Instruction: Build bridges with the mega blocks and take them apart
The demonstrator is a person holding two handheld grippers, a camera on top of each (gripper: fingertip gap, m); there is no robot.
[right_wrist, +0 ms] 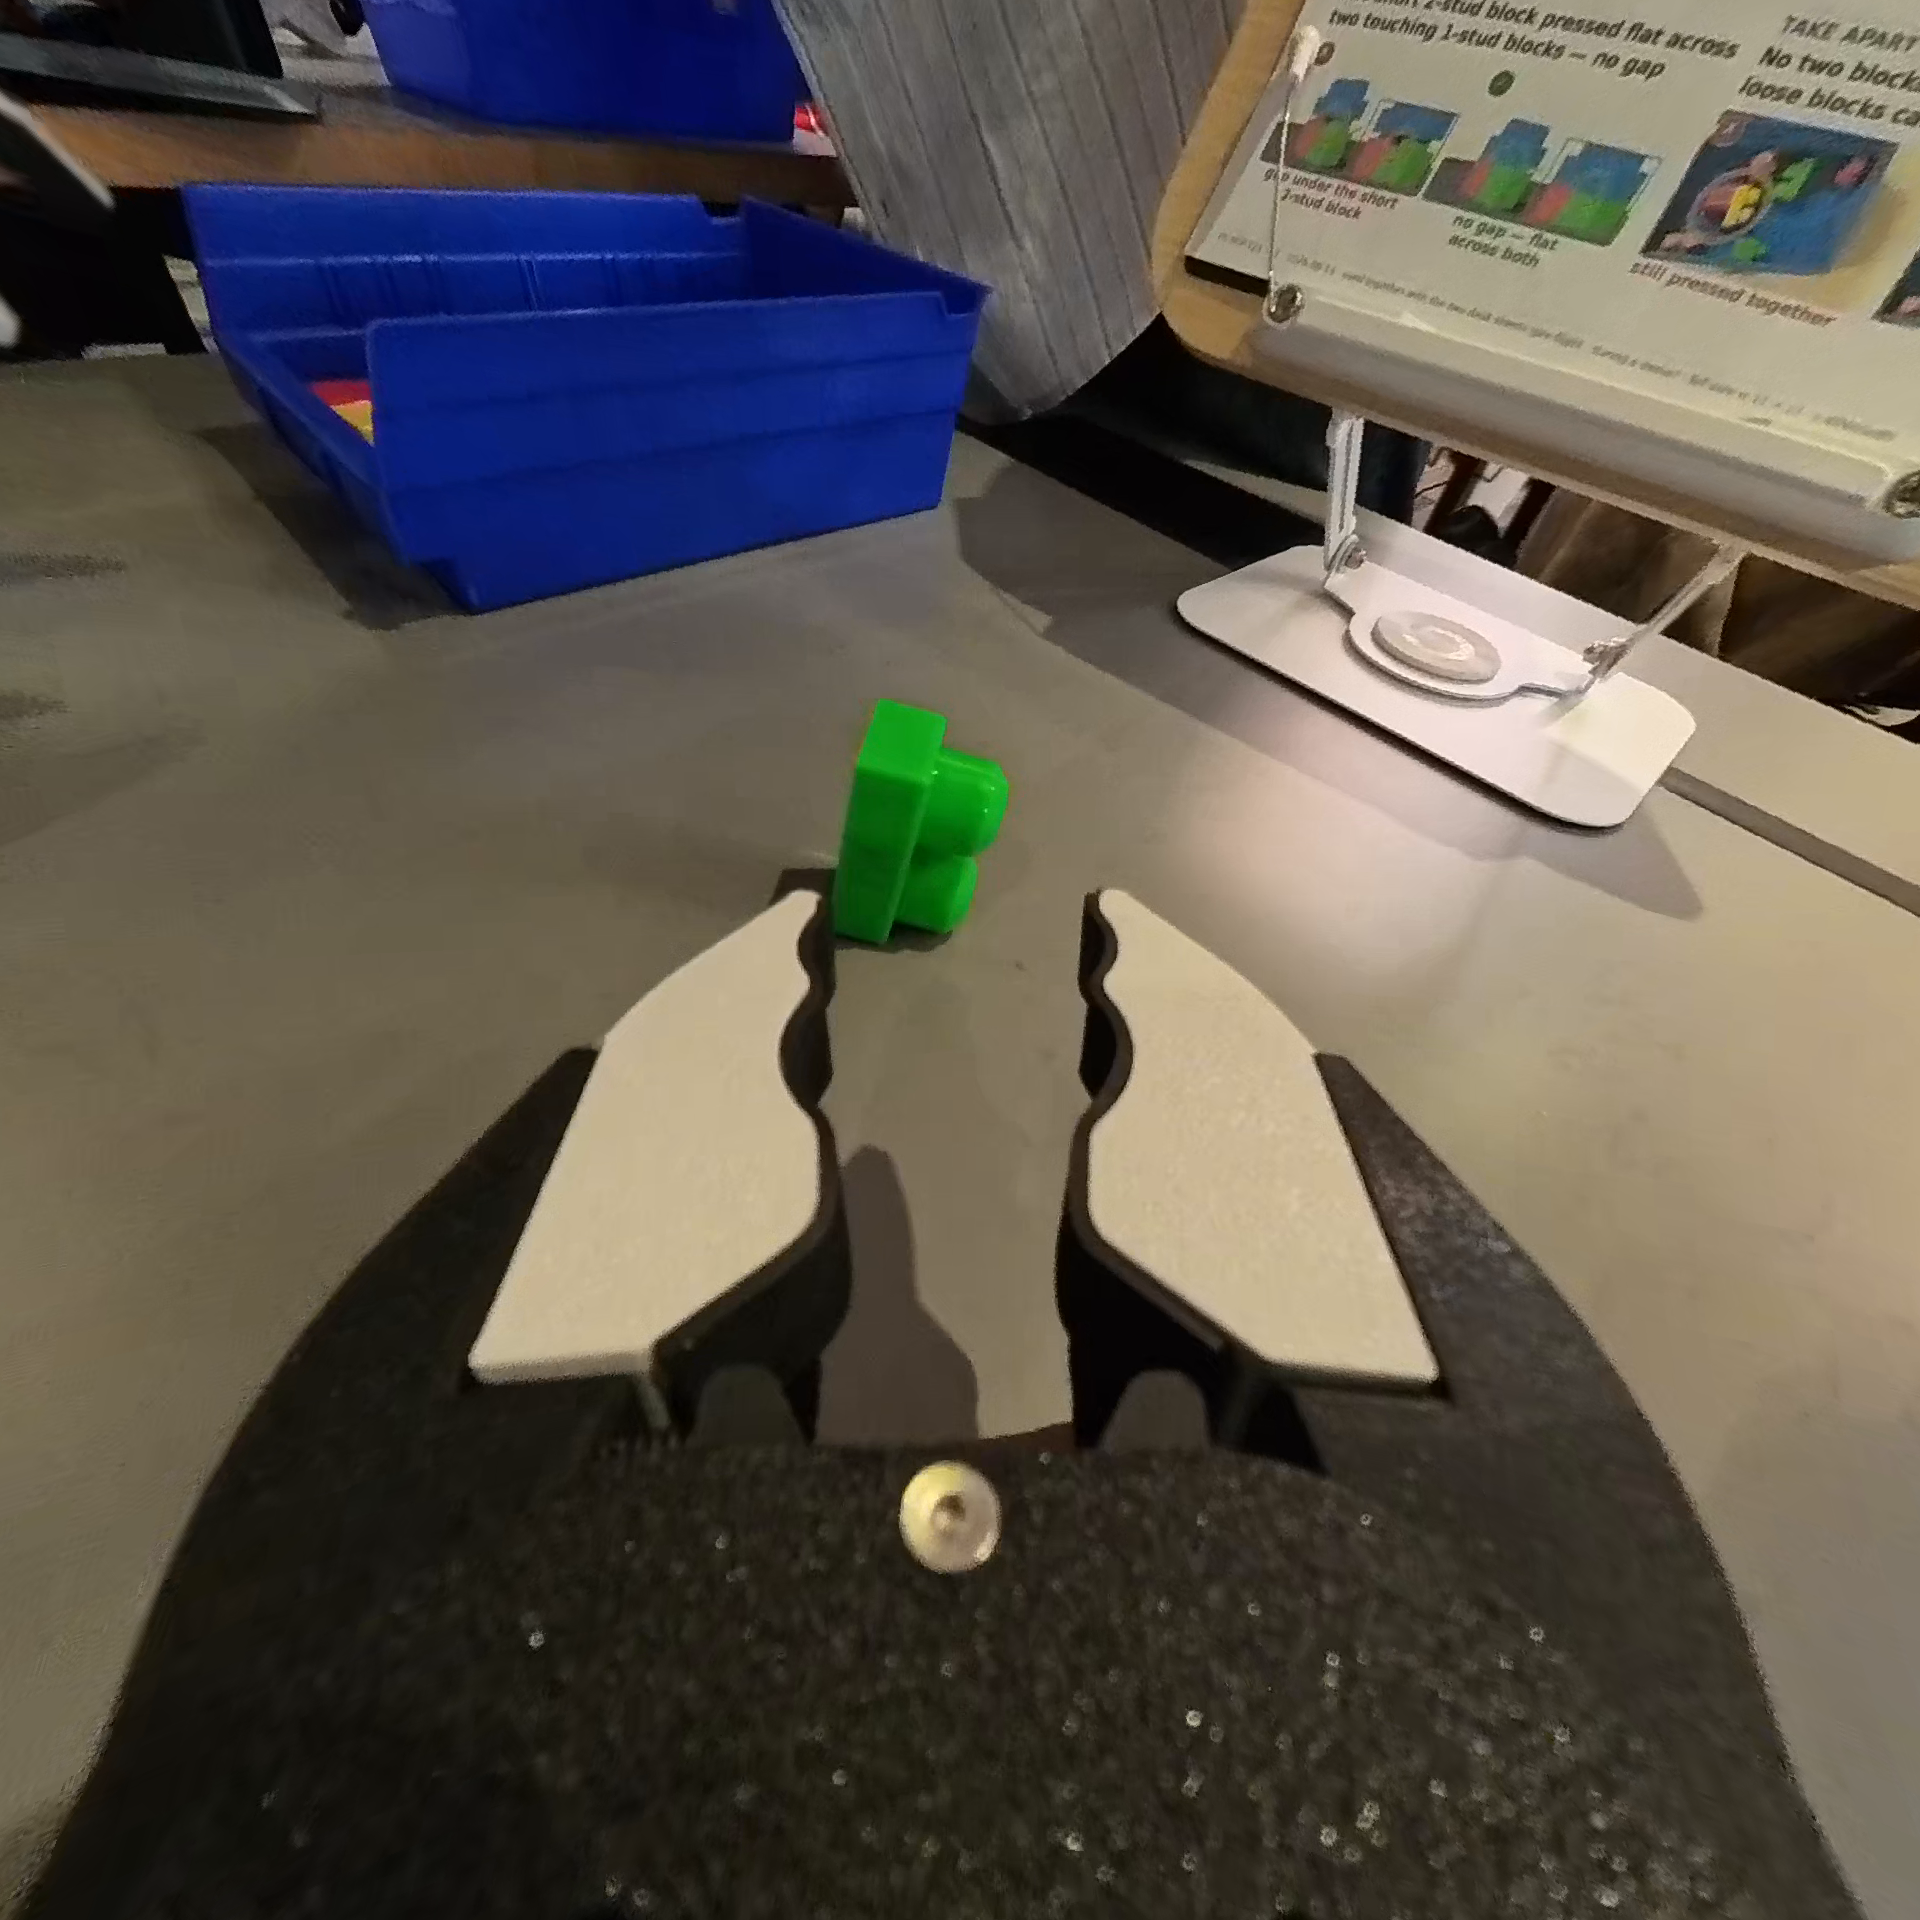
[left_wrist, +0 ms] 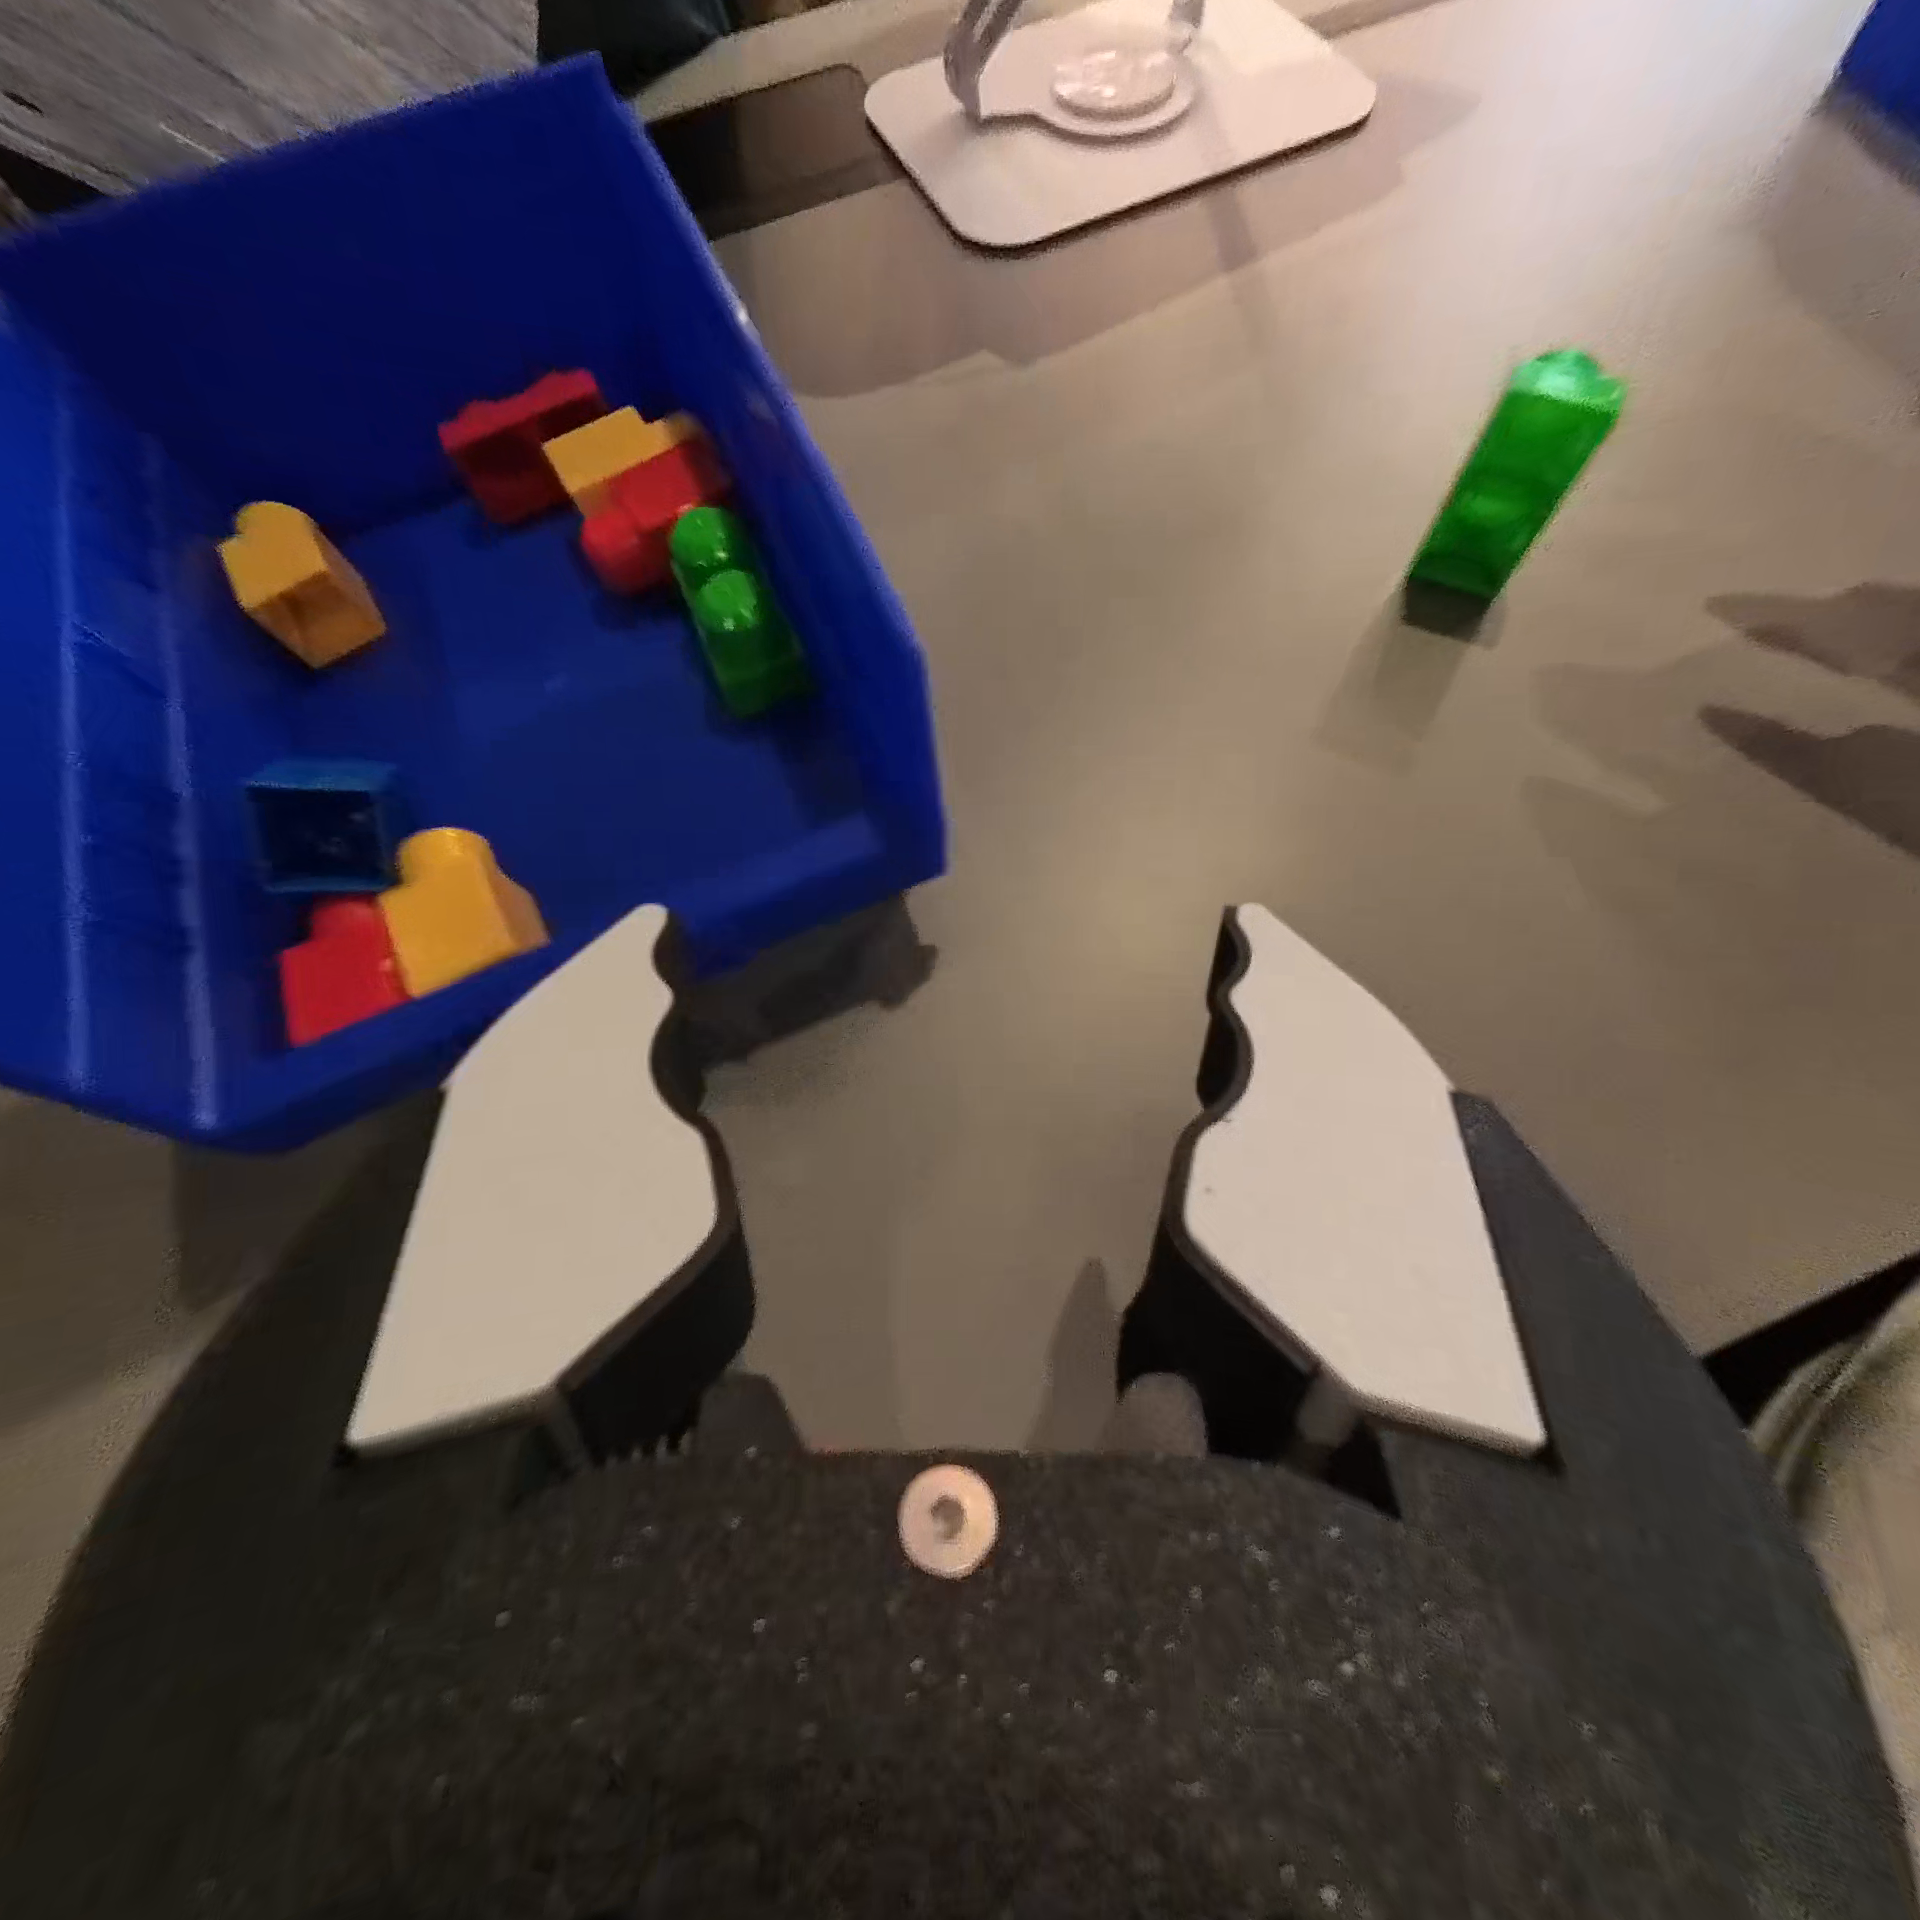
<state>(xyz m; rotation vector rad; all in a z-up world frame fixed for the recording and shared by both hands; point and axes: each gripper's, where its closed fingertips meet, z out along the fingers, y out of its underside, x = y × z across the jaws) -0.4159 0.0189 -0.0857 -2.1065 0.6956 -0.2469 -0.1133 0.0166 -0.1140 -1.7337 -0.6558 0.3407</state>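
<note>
Grey table [right_wrist: 312,935] bears green block [right_wrist: 914,831] just beyond gaping right claw [right_wrist: 951,914].

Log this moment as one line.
left gripper: open, empty | right gripper: open, empty | green two-stud plastic block: on table | blue plastic bin: holds blocks

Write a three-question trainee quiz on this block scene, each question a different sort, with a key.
1. True or false: the right gripper is shut on the green block on the table.
2. Multiple choice: the blue bin near the left gripper holds A) nothing, B) loose red, yellow, green and blue blocks, C) a finished bridge.
3. Fill in: the green block stands on end with its studs pointing ____.

Key
1. False; its jaws are open, the block just ahead of the fingertips.
2. B.
3. Sideways.
</note>
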